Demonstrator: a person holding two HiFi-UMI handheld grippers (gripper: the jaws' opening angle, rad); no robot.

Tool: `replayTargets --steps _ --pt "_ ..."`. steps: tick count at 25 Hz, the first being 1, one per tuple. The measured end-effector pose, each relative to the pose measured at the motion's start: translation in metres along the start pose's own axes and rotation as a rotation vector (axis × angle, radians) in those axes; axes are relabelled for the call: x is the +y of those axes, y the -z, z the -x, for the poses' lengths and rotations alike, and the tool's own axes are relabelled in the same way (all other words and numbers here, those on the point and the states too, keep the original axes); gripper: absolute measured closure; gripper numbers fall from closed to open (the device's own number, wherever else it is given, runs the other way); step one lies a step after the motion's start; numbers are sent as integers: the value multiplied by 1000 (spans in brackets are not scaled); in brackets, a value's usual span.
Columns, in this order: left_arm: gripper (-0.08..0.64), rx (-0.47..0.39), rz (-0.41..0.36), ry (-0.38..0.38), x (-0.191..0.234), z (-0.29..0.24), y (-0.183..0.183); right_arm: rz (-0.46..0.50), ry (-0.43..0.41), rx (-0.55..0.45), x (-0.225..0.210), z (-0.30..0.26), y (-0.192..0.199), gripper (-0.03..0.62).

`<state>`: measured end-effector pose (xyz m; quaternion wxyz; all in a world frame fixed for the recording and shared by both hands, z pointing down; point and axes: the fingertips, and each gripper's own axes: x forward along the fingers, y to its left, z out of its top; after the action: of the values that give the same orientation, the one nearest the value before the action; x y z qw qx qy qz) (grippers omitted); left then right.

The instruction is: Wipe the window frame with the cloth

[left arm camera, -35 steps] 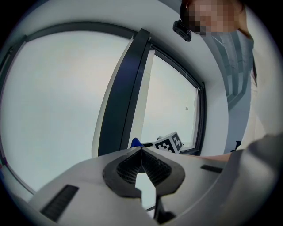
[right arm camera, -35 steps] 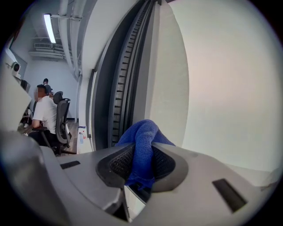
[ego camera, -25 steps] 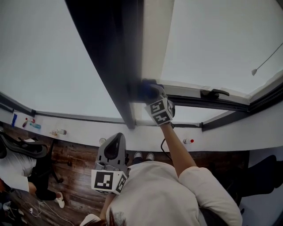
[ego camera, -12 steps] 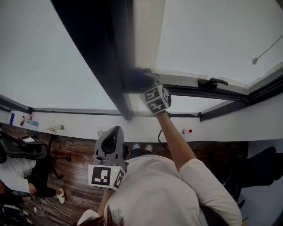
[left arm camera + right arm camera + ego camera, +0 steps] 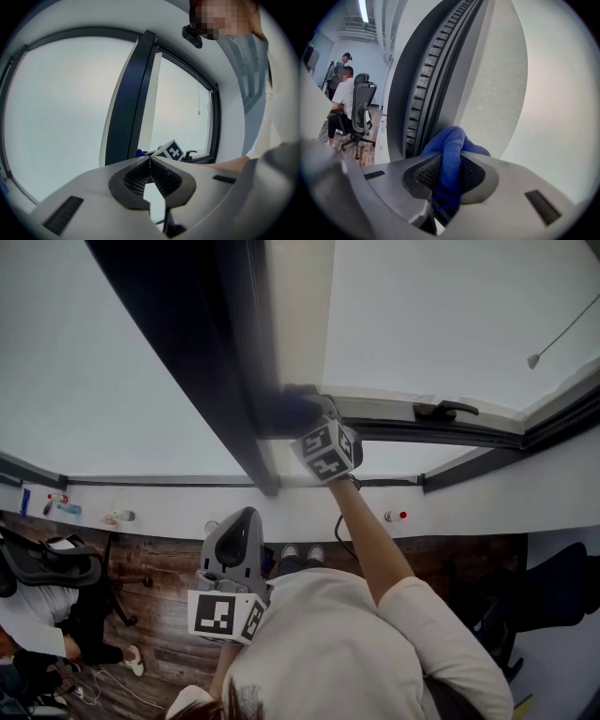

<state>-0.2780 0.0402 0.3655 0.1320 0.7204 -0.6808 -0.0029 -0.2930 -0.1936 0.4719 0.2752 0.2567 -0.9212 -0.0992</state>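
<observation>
A blue cloth [image 5: 451, 147] is clamped between the jaws of my right gripper [image 5: 449, 174], which is shut on it. The cloth presses against the dark ribbed window frame [image 5: 426, 84] beside its pale inner strip. In the head view the right gripper [image 5: 298, 416] is raised to the dark upright frame post [image 5: 220, 362], with the cloth [image 5: 286, 411] a dark blue blur against it. My left gripper [image 5: 239, 540] hangs low in front of the person's chest, jaws shut and empty; its own view [image 5: 150, 160] shows the tips touching.
A black window handle [image 5: 445, 411] sits on the frame to the right of the raised gripper. A pull cord [image 5: 562, 334] hangs at the right pane. Below lie a white sill [image 5: 169, 507], a wooden floor, office chairs and seated people [image 5: 344, 98].
The right gripper with the cloth has slid slightly left and up along the frame post. The left gripper has stayed low.
</observation>
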Motion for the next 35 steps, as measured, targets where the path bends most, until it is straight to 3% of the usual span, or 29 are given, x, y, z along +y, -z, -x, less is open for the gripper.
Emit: replayTargets --steps 35 --pt "551 4 -1 113 -30 -28 1 -51 127 49 -61 42 45 509"
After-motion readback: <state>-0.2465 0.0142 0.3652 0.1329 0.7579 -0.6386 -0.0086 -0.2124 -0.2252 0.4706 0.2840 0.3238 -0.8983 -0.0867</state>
